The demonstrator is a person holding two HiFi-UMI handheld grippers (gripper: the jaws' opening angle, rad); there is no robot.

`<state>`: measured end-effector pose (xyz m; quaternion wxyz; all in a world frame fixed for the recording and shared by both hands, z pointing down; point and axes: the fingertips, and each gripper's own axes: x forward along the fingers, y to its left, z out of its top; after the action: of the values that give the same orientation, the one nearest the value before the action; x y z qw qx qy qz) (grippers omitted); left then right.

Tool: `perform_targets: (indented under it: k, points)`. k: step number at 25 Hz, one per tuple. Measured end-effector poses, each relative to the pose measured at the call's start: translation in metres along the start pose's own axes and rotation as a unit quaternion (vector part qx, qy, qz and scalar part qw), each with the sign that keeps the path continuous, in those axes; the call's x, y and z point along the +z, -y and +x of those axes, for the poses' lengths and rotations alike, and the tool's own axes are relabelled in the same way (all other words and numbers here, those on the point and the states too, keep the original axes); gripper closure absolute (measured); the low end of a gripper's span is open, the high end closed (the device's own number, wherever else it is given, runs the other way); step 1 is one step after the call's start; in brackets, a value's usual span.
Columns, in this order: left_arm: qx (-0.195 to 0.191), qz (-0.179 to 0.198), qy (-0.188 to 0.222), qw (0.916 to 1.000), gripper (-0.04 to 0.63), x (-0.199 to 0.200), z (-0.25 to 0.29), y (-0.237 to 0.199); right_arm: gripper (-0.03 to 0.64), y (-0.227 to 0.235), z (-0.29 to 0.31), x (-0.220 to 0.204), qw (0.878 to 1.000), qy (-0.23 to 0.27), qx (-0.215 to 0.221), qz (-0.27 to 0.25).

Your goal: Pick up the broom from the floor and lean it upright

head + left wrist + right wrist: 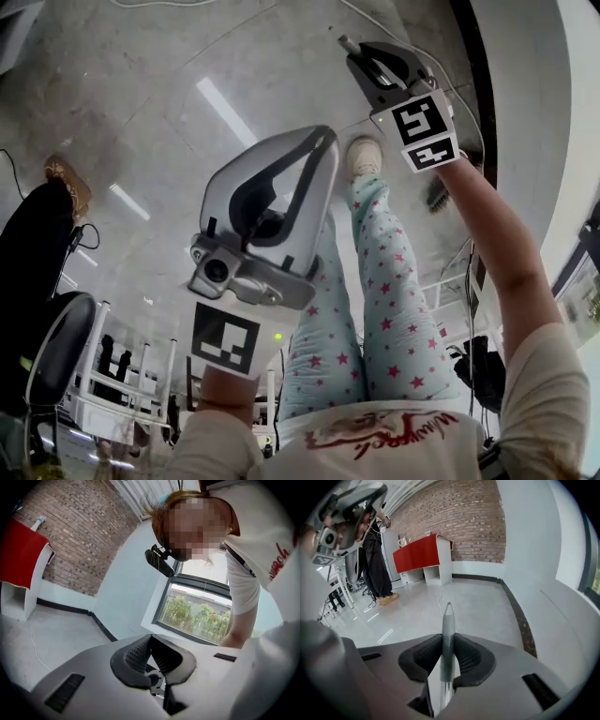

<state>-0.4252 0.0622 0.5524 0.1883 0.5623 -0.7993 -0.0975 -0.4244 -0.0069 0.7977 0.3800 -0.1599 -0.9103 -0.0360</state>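
Observation:
In the right gripper view a slim grey broom handle (447, 630) stands between the dark pads, and its looped end (448, 609) pokes out past them. My right gripper (447, 641) is shut on it. The head view shows that gripper (354, 54) raised at the upper right, with the handle tip (339, 41) sticking out. A dark bristly shape (437, 194) below that arm may be the broom head. My left gripper (323, 139) hangs mid-frame, well left of the broom. Its pads meet at the tips with nothing between them (151, 637).
My legs in star-print trousers (384, 300) and a shoe (364, 155) stand on glossy pale floor. Another person in dark clothes (375, 569) stands at the left near white stools (103, 375). A red-and-white counter (422, 555) lines the brick wall. A cable (439, 597) trails across the floor.

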Motion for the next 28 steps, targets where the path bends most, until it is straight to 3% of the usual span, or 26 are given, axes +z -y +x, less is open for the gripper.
perform_targets:
  k: [10, 17, 24, 28]
  points:
    - [-0.026, 0.013, -0.015, 0.9995, 0.574, 0.085, 0.005, 0.076, 0.520, -0.003, -0.164, 0.090, 0.994, 0.081, -0.070, -0.014]
    - [-0.092, 0.036, -0.029, 0.9947, 0.574, 0.122, 0.017, 0.134, 0.520, 0.025, -0.260, 0.124, 0.979, 0.129, -0.156, 0.001]
    - [-0.183, 0.075, -0.042, 0.9793, 0.574, 0.150, 0.028, 0.200, 0.522, 0.057, -0.372, 0.113, 0.936, 0.163, -0.307, 0.060]
    - [-0.247, 0.090, -0.047, 0.9638, 0.574, 0.163, 0.030, 0.244, 0.522, 0.062, -0.435, 0.102, 0.898, 0.185, -0.388, 0.093]
